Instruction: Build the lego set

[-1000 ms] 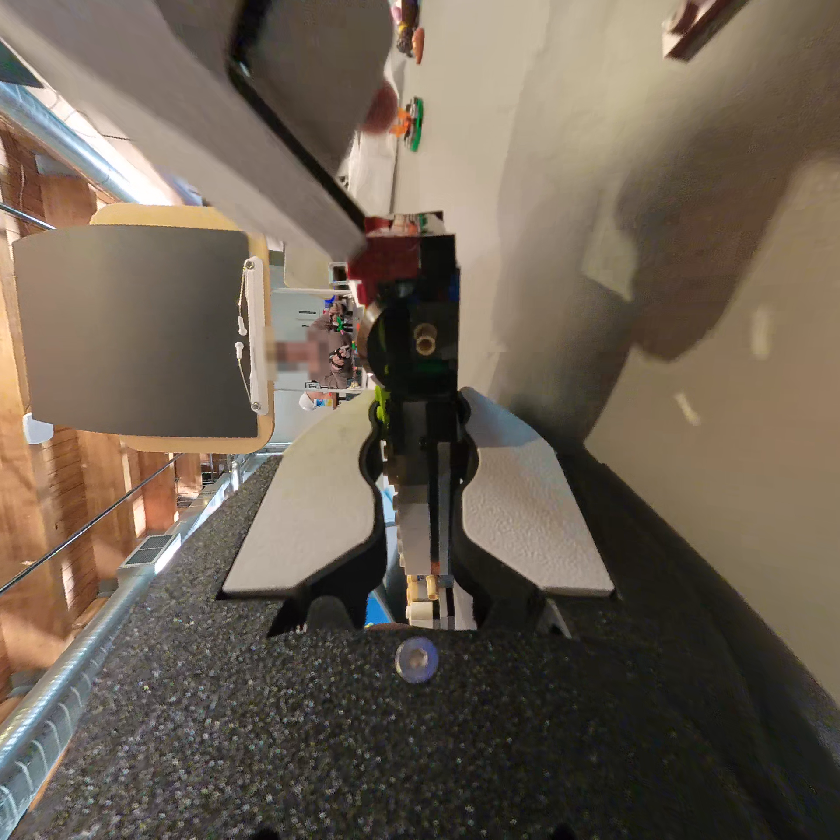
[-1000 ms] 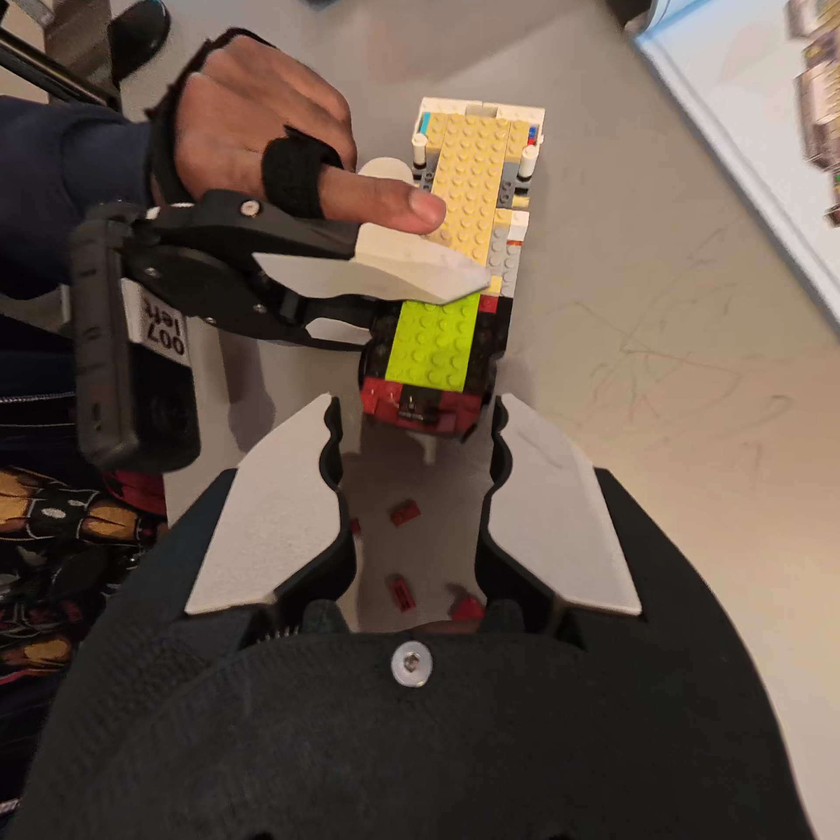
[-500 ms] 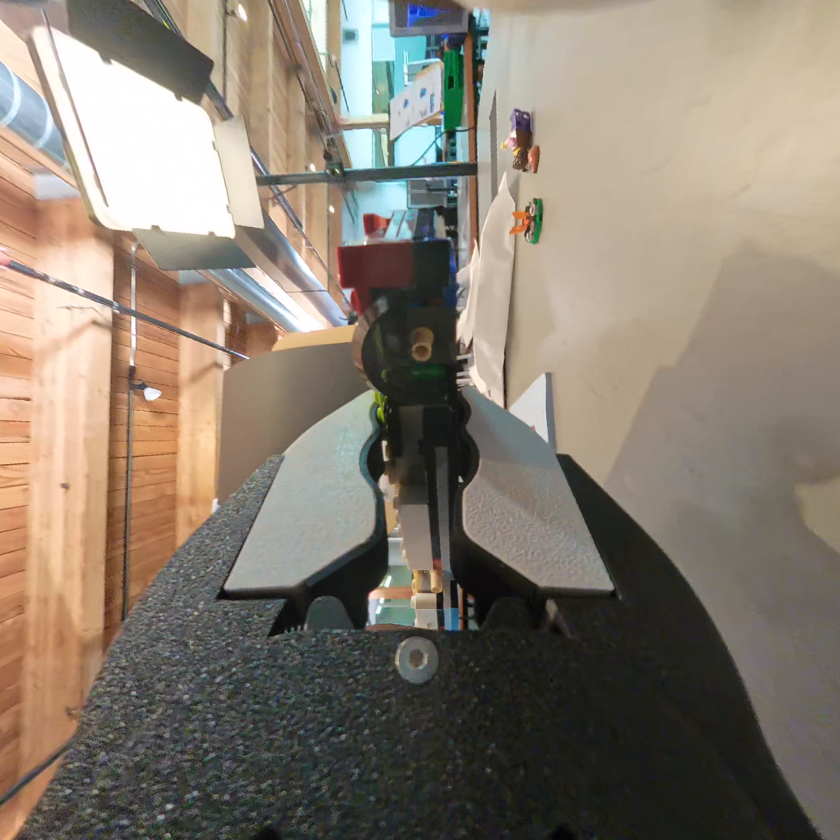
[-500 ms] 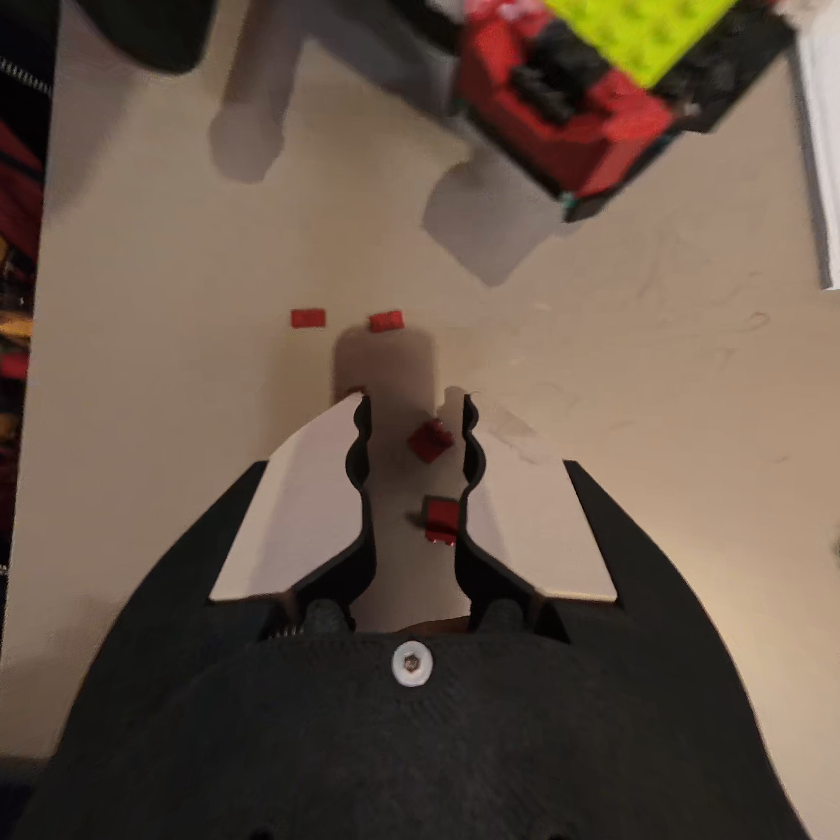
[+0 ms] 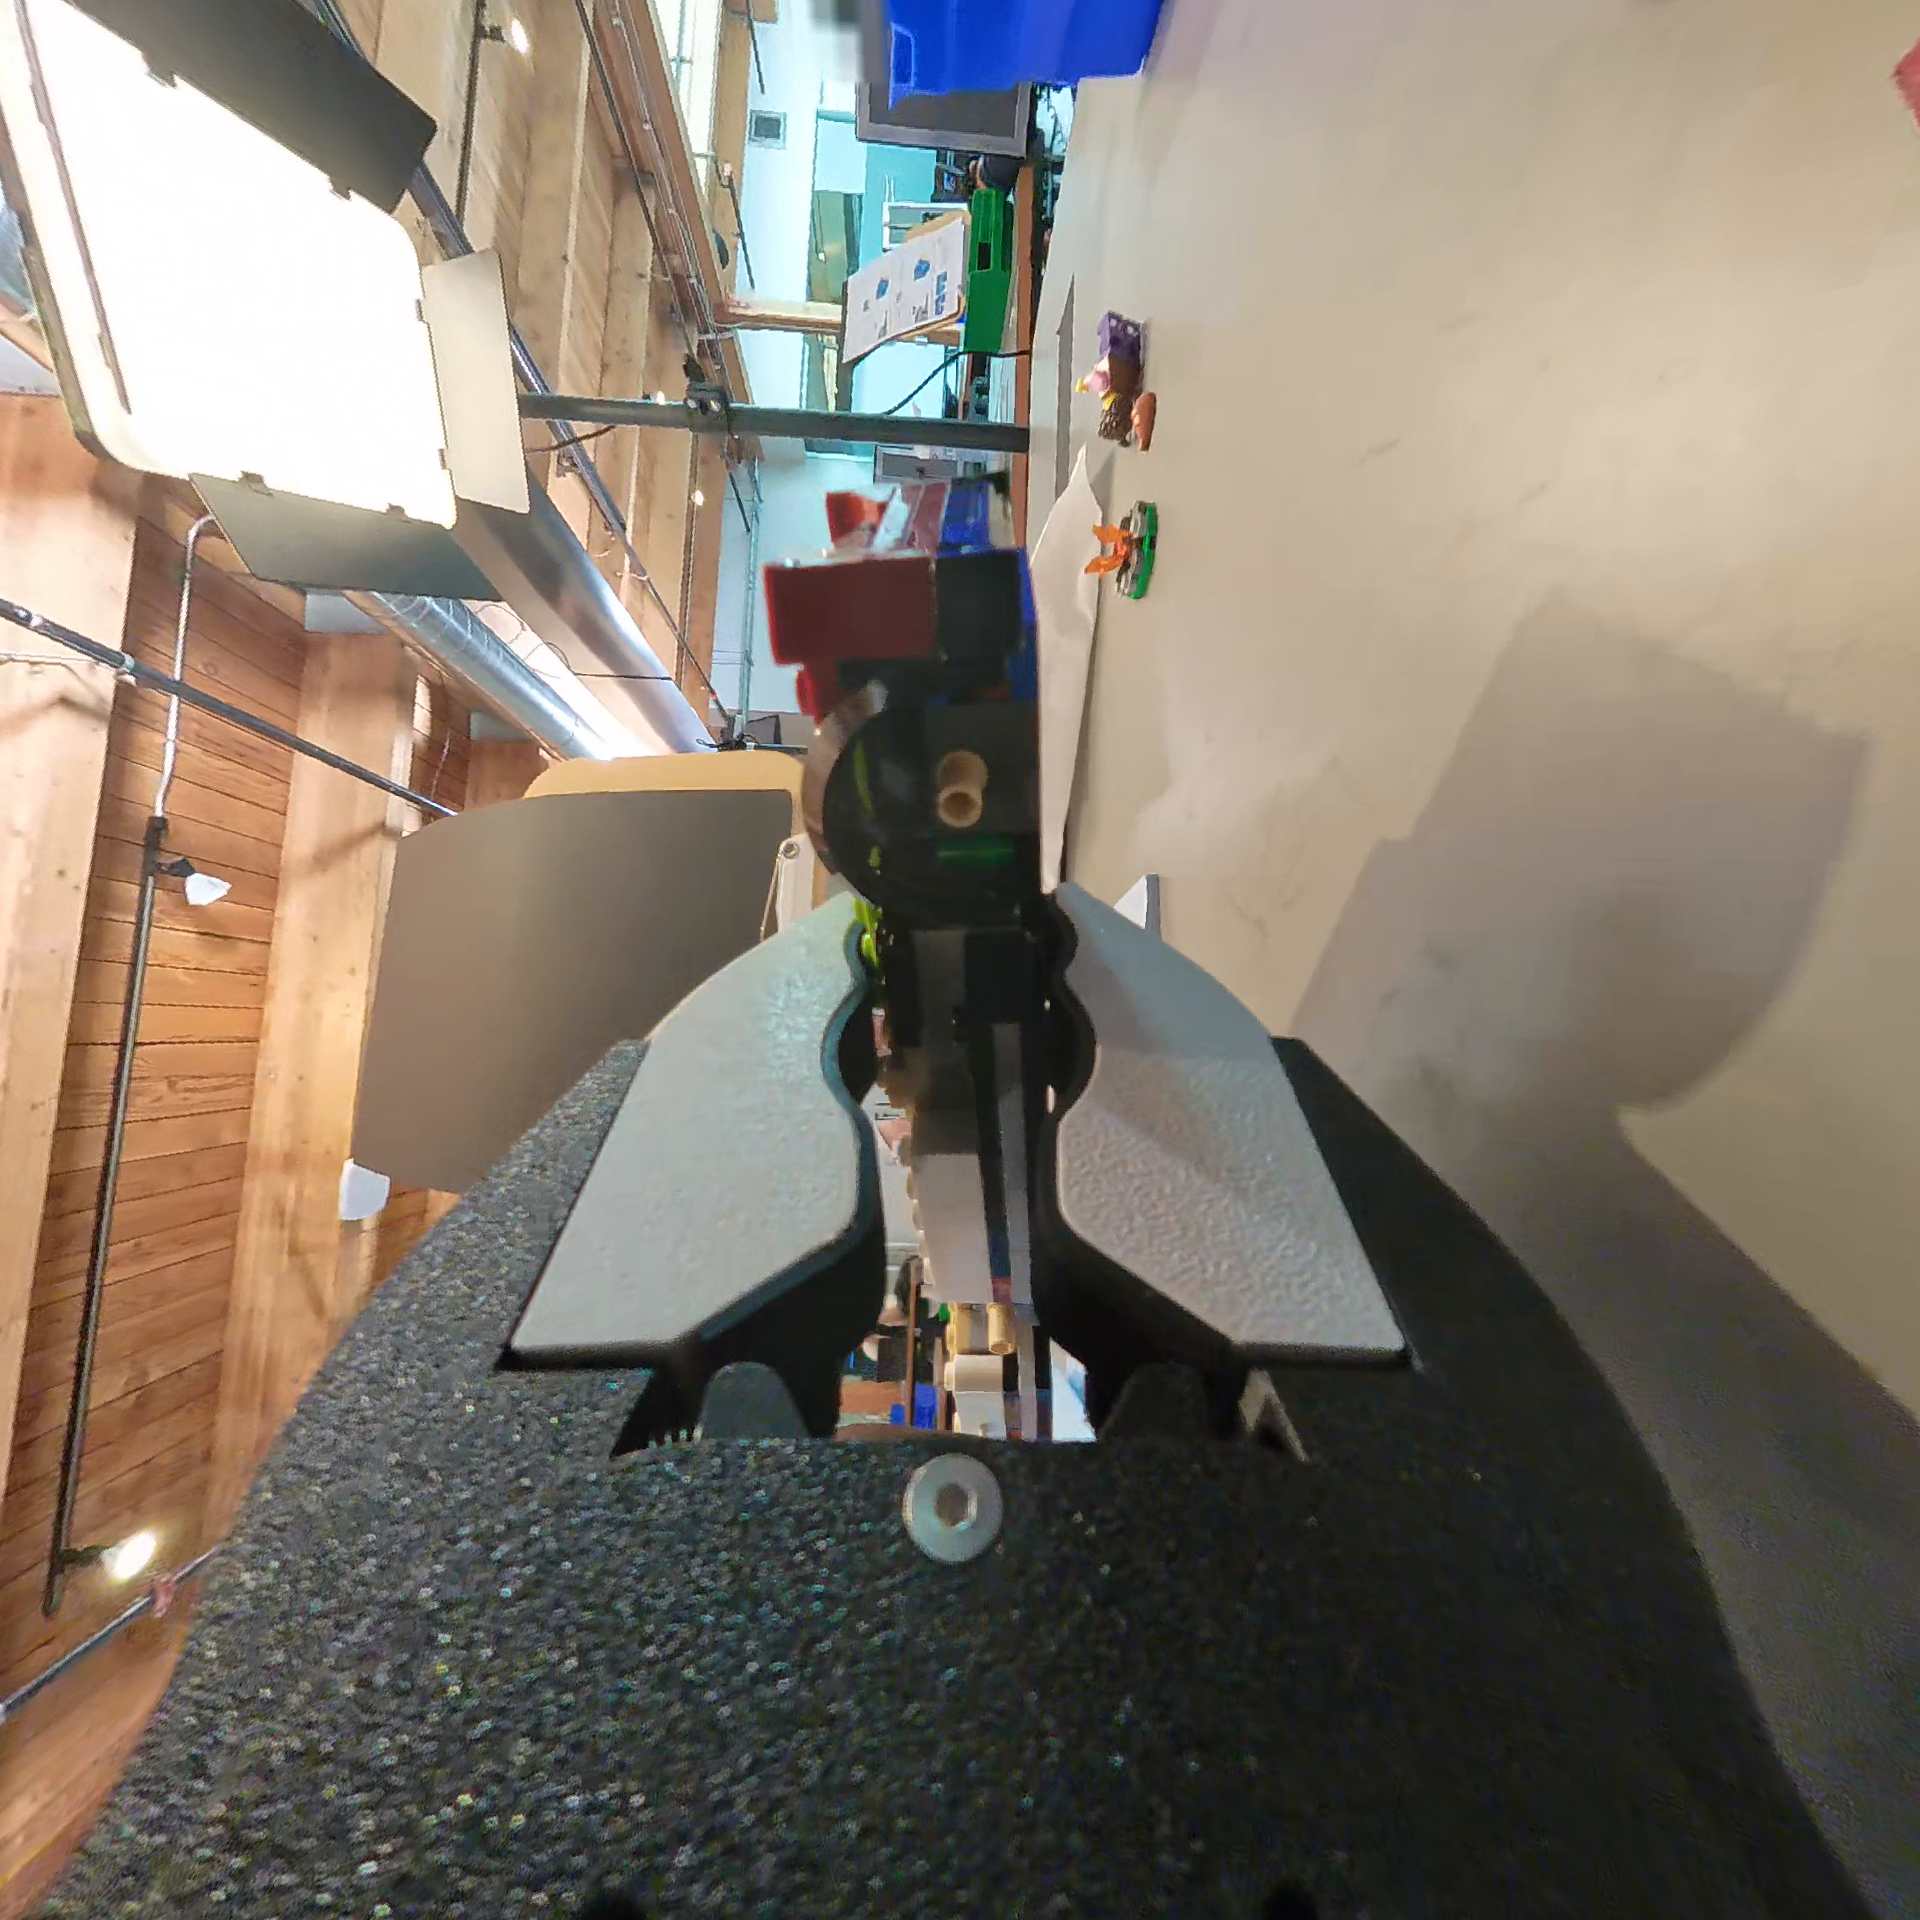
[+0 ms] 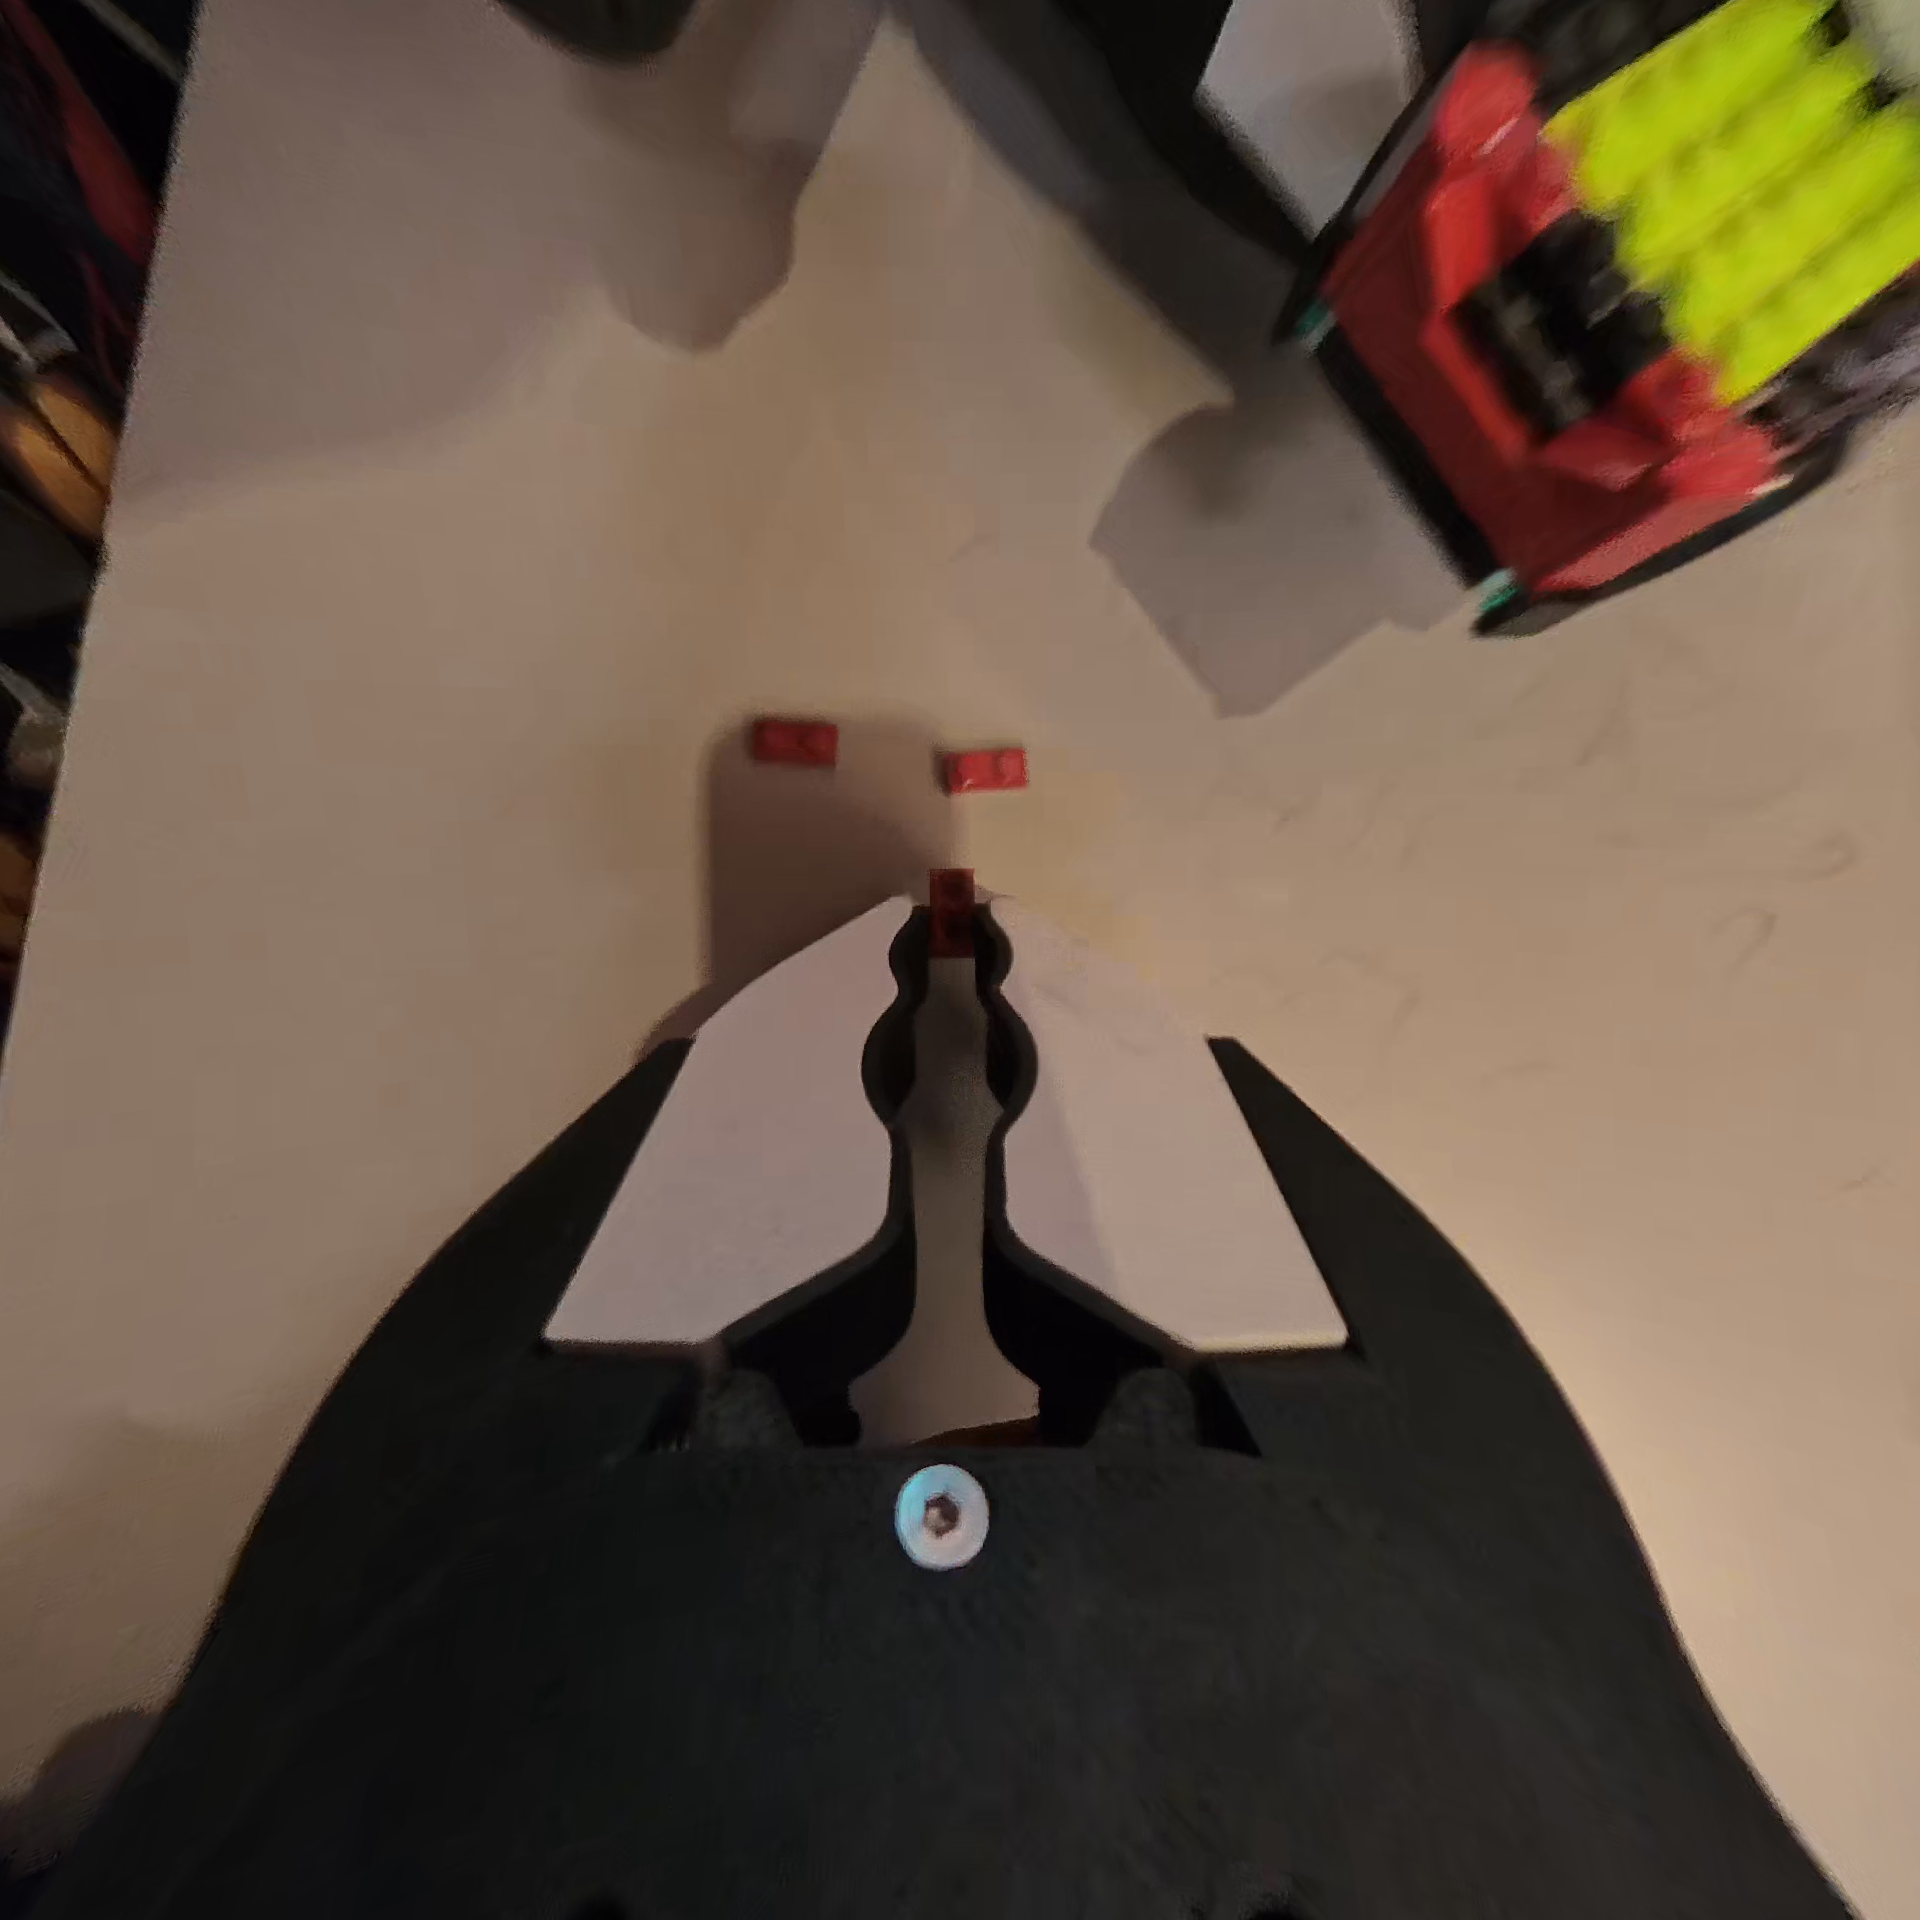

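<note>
My left gripper [image 5: 961, 914] is shut on a toy-brick vehicle [image 5: 935, 790], seen edge on with a black body, a red front block and a tan peg. The same vehicle [image 6: 1621, 301] shows blurred at the top right of the right wrist view, with lime-green plates and a red end, held above the table. My right gripper [image 6: 951, 909] is shut on a small red brick [image 6: 952, 912] pinched at its fingertips over the beige table [image 6: 416, 727]. Two more small red bricks [image 6: 795, 741] [image 6: 982, 769] lie on the table just beyond the fingertips.
In the left wrist view the table [image 5: 1455, 416] runs up the right side, with small toy figures [image 5: 1122, 379] [image 5: 1132, 551] and a sheet of paper [image 5: 1060, 644] on it. A blue bin [image 5: 1018, 42] stands far off. Dark objects line the table's left edge [image 6: 62, 416].
My right gripper moved down to the loose red bricks and its pads closed on one. The left gripper kept its hold on the vehicle and turned with it.
</note>
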`<act>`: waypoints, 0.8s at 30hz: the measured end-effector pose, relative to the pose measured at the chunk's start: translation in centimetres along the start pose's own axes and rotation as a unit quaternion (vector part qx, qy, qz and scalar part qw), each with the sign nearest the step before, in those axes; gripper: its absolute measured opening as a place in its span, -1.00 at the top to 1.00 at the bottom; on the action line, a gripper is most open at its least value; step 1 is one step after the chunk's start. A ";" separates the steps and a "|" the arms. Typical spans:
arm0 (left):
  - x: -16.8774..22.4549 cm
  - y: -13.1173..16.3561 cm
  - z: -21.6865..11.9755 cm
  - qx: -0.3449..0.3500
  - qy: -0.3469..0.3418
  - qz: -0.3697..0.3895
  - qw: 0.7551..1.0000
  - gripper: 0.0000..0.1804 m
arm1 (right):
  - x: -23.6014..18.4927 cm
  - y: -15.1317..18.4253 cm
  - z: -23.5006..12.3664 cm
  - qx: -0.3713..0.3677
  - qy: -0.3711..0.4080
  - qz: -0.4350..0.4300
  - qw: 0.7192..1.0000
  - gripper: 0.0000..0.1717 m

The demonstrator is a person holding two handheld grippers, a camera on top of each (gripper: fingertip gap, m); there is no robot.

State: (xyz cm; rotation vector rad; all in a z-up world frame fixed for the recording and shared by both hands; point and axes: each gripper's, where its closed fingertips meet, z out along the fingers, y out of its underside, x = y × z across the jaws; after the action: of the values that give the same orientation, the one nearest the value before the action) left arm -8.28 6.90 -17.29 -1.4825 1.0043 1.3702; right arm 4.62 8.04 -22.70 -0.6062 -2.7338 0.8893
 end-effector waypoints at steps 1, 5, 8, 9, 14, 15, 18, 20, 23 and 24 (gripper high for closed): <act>0.0 0.1 -0.1 0.000 0.002 -0.005 1.000 0.69 | 0.3 -0.7 -0.4 0.022 0.010 0.001 1.000 0.91; 0.2 0.2 -0.4 0.001 0.011 -0.019 1.000 0.68 | 1.3 -1.7 -1.6 0.068 0.033 0.012 0.997 0.77; 0.1 0.2 -0.5 0.000 0.013 -0.025 1.000 0.69 | 1.8 -1.2 -1.7 0.059 0.042 0.019 0.997 0.76; 0.0 0.2 -0.5 -0.001 0.014 -0.028 1.000 0.68 | 2.0 -0.9 -1.6 0.051 0.048 0.021 0.997 0.75; 0.1 0.5 -0.5 -0.006 0.019 -0.029 0.999 0.68 | 2.7 0.8 -1.1 0.007 0.063 0.036 0.997 0.72; 0.1 0.5 -0.5 -0.007 0.020 -0.030 0.999 0.68 | 2.9 0.9 -1.2 0.004 0.065 0.041 0.997 0.72; 0.1 0.4 -0.6 -0.007 0.022 -0.033 0.999 0.68 | 3.3 1.4 -1.5 -0.002 0.071 0.058 0.996 0.72; 0.1 0.4 -0.6 -0.006 0.024 -0.033 0.999 0.67 | 3.2 1.8 -1.3 -0.013 0.070 0.058 0.996 0.72; 0.3 0.2 -0.6 -0.004 0.028 -0.032 0.999 0.66 | 2.8 2.7 -0.8 -0.038 0.057 0.059 0.996 0.73; 0.3 0.1 -0.6 -0.003 0.029 -0.032 0.999 0.66 | 2.7 2.8 -0.7 -0.041 0.055 0.060 0.996 0.77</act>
State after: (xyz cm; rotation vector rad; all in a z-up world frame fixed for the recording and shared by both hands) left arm -8.20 6.33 -17.60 -1.5533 0.9805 1.2926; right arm 3.29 11.69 -23.65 -0.8165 -2.6691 0.7465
